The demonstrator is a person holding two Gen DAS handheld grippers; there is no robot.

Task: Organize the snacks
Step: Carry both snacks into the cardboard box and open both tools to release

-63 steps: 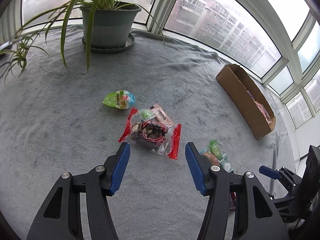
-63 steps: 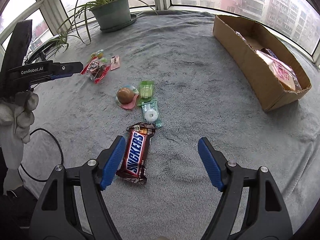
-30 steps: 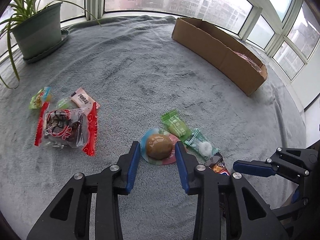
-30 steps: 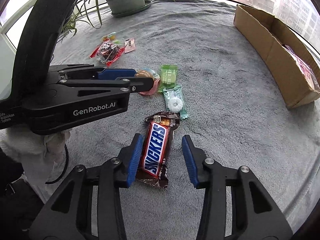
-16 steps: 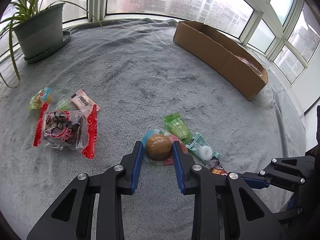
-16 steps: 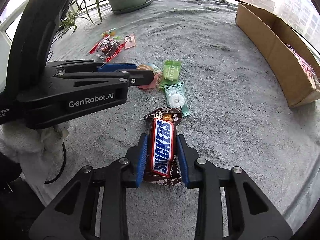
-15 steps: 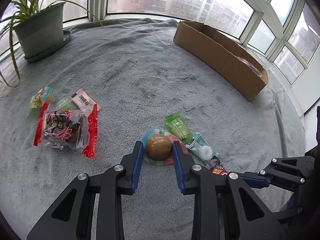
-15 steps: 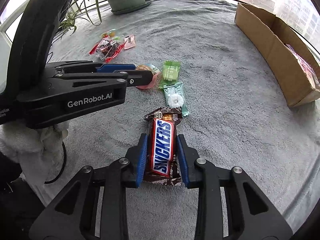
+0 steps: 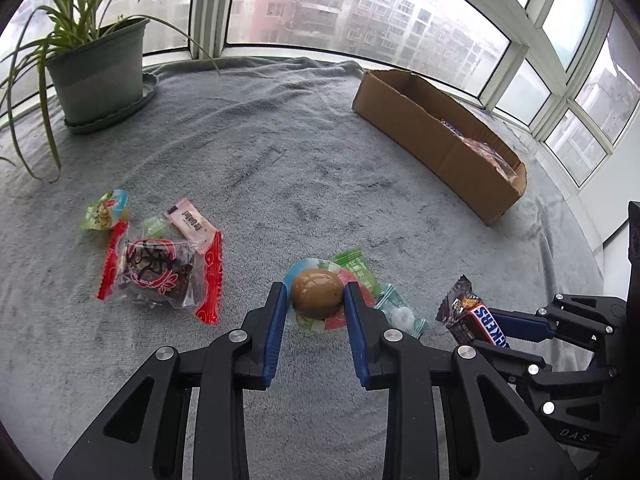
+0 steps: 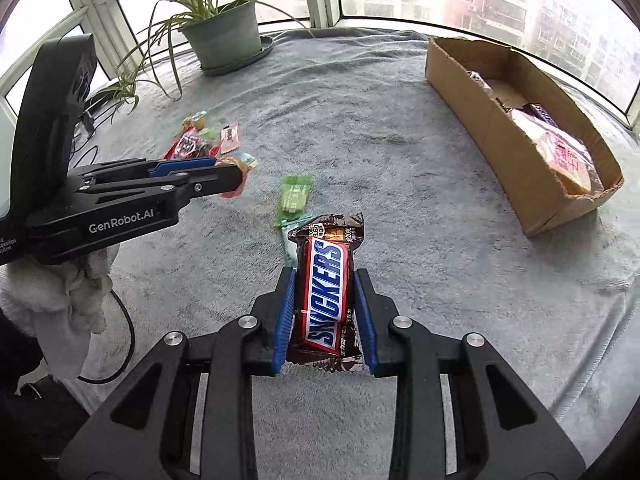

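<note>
Right gripper point(image 10: 325, 280) clamped on the Snickers bar point(image 10: 325, 285) at lower centre of the right wrist view, long axis running straight ahead along the fingers, crimped end pointing up-frame and lifted off the cloth. Left gripper point(image 9: 315, 295) closed narrow on the round brown snack point(image 9: 317, 293) at lower centre of the left wrist view. Just beyond, a green packet point(image 10: 295, 193) lying flat. Underneath, a grey blanket point(image 9: 280, 168). Upper right, a cardboard box point(image 10: 504, 136) lying diagonally; upper left, a potted plant point(image 9: 96, 68) before the windows point(image 9: 360, 12).
</note>
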